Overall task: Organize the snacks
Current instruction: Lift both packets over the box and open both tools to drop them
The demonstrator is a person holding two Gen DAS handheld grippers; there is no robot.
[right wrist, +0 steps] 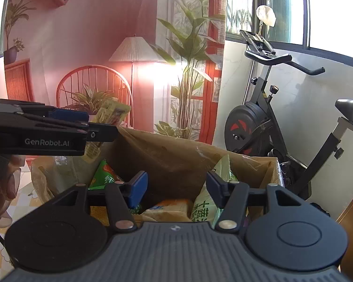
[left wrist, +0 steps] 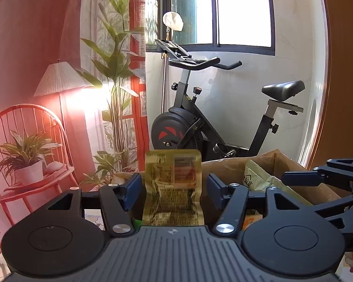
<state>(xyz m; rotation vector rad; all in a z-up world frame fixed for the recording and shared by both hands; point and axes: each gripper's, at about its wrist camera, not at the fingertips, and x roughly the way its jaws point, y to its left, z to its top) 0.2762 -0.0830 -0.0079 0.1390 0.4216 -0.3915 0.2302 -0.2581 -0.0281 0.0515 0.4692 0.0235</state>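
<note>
Left tongs [left wrist: 173, 188]: fingers spread, a yellow snack packet [left wrist: 173, 176] standing upright between the blue pads; contact with either pad cannot be told. In the right wrist view the same packet [right wrist: 111, 112] shows past the left tongs [right wrist: 91, 127], above the cardboard box's [right wrist: 176, 155] left rim.

Right tongs [right wrist: 175, 188]: fingers spread, nothing between them, poised over the box.

Box contents: green packet [right wrist: 103, 174], orange packet [right wrist: 169, 209], pale green packet [right wrist: 204, 206].

Beyond the box: exercise bike [right wrist: 258, 127].
</note>
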